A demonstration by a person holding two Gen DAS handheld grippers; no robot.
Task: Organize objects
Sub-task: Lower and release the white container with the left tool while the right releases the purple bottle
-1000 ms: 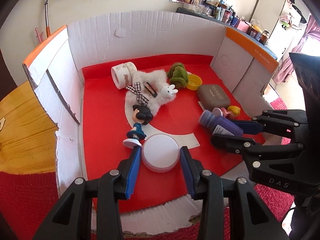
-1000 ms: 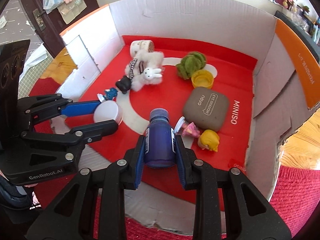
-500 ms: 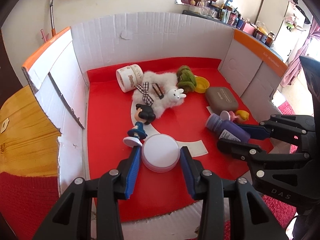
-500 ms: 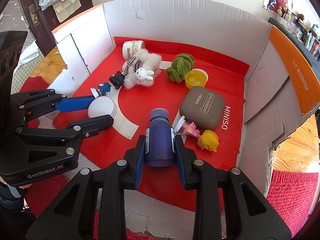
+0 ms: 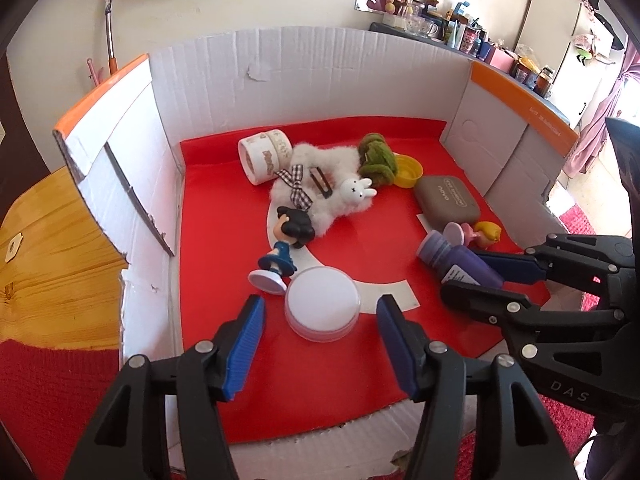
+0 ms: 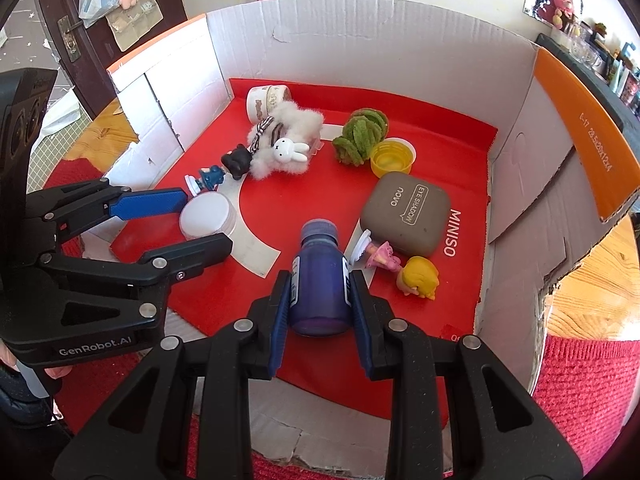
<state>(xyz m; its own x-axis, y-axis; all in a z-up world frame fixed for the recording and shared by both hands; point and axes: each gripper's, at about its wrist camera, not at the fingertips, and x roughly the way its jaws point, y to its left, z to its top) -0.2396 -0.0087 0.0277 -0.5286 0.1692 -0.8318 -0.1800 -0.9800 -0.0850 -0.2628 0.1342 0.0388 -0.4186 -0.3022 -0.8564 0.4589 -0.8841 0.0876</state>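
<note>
A wooden table point(image 5: 52, 256), a red cloth point(image 6: 580, 380) and a cluttered shelf point(image 5: 460, 36) surround everything.

A: Box walls point(image 5: 304, 76): corrugated cardboard, white, matt, torn at the edges. Floor liner point(image 5: 224, 216): smooth red sheet, slight sheen.

B: White round jar point(image 5: 322, 303): glossy plastic. Purple bottle point(image 6: 320, 280): smooth plastic, paper label.

A: Bunny plush point(image 5: 332, 188): fluffy white fur, checked cloth ribbon. Grey case point(image 6: 406, 214): matt.

B: Left tongs point(image 5: 320, 344): matt black plastic, ribbed blue pads point(image 5: 244, 352), shiny metal rivets. Surface point(image 5: 48, 248): varnished wood.
</note>
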